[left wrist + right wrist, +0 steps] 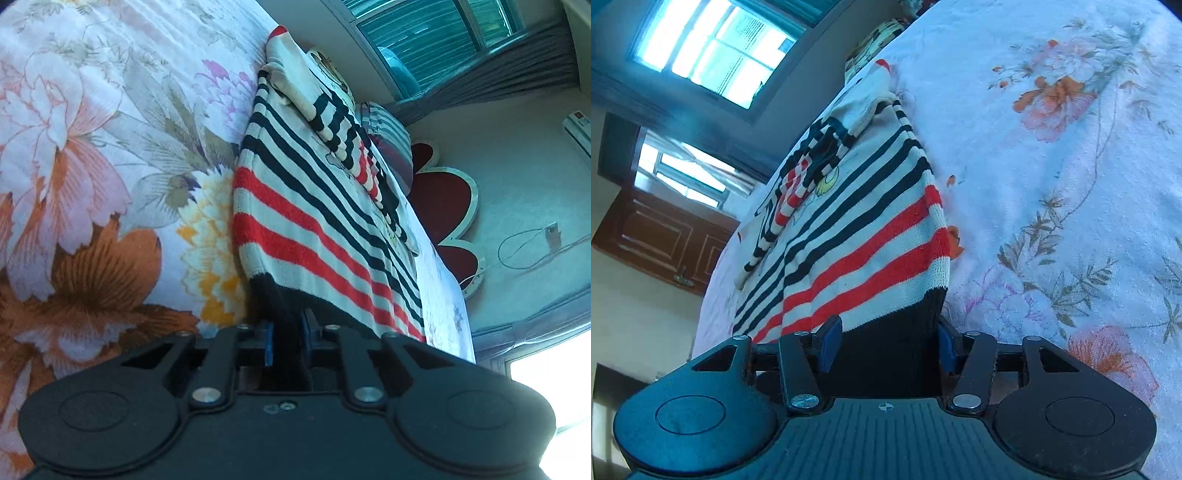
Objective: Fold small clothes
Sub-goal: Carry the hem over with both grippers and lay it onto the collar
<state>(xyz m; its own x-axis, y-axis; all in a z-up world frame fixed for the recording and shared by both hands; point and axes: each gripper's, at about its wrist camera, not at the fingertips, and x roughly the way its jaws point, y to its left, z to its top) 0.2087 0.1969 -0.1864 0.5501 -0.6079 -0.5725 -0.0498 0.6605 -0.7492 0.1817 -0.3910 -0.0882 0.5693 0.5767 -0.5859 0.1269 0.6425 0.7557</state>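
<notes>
the striped sweater (314, 206) lies flat on the floral bedsheet (92, 147) of the bed, sleeves already laid inward across its chest, so the body reads as a narrow panel ready to be doubled over. each gripper has taken one corner of the dark ribbed hem, probably so that both corners can be lifted together and carried toward the collar without the knit skewing. the left gripper (290, 334) has its jaws clamped tight on a thin pinch of hem. the right gripper (886, 345) has its jaws set wider, with a broad band of the hem (897, 332) filling the gap and both blue pads touching it, so it looks like a grip on bunched cloth. holding low at the edge keeps the stripes taut between the two corners. no basket, box or other container is visible in either view; a pillow (391, 140) lies beyond the collar end.
</notes>
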